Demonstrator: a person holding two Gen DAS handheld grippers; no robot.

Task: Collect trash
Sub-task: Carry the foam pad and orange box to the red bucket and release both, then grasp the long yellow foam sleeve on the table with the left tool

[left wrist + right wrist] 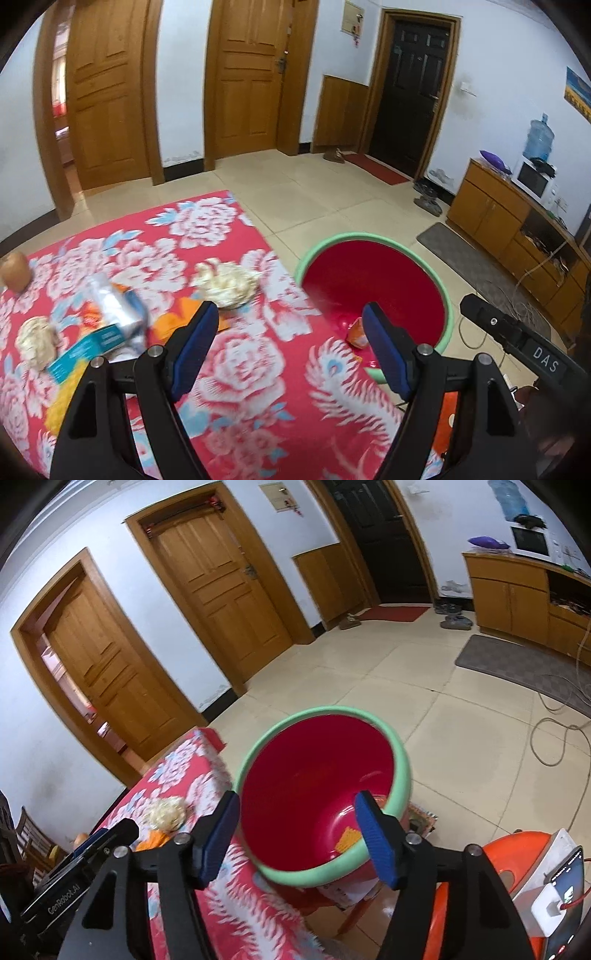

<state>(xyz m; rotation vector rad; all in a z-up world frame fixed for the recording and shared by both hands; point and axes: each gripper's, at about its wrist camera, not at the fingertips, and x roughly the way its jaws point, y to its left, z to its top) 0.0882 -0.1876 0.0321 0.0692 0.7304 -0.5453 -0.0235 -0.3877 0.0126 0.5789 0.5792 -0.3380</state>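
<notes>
Left gripper (290, 321) marked "GenRobot.AI", right gripper (297, 812) "DAS"; both fingers apart, empty.

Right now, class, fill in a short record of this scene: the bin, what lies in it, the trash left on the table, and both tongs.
Bin: red plastic bin with a green rim, beside the table.
In bin: orange wrapper scrap at the bottom.
Table: red floral tablecloth.
Trash left: crumpled white paper wad; silver foil packet; teal printed card.
Left tongs: open, empty.
Right tongs: open, empty, over the bin.
</notes>
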